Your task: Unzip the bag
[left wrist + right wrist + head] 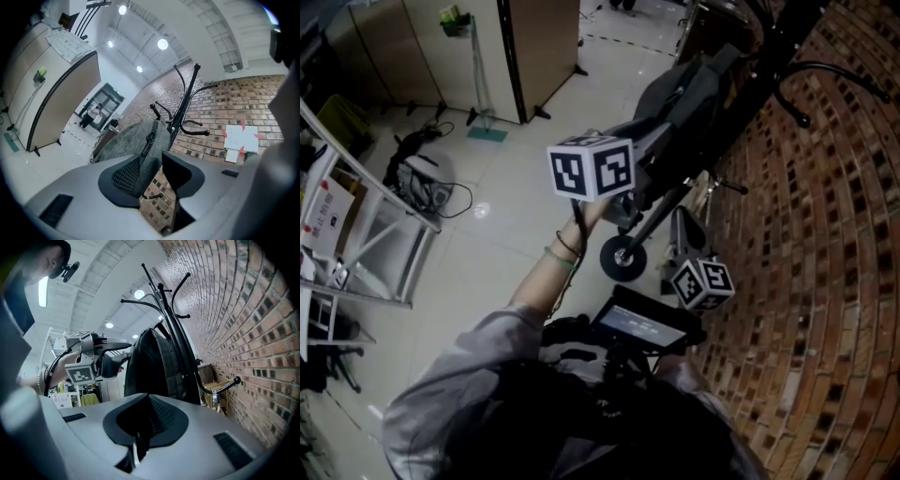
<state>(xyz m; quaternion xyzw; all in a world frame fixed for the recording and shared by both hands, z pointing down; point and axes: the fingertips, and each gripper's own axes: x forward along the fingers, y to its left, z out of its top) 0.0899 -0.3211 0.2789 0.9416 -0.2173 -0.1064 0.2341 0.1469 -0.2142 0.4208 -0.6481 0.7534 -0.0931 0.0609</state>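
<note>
Standing at the left edge of the head view, a white metal frame (380,239) is resting on the pale floor (506,234), and beige cabinets (422,42) are lining the room behind it. Toward the middle, the person's forearm (546,281) is stretching forward and carrying the left gripper (152,159), whose marker cube (591,169) is facing the camera. In the left gripper view its jaws are standing apart, released. The side of the grey bag (689,94) is showing in the gap between them, though I cannot tell whether either pad is touching the fabric. A black fitting (150,137), a pull or a buckle, is lying on the bag's face just above the jaws.

The bag is hanging from a black coat rack (787,47), which is standing just beside the brick wall (834,281) on the right. Below the bag, a small black wheel (622,258) is sitting on the floor.

Further right and lower, the right gripper (146,401) is pointing up toward the bag from short of it, its second cube (703,281) showing near the wall. Its jaws are clenching together, and nothing is showing between them. The right gripper view is showing the left gripper's tips at the bag's left edge.
</note>
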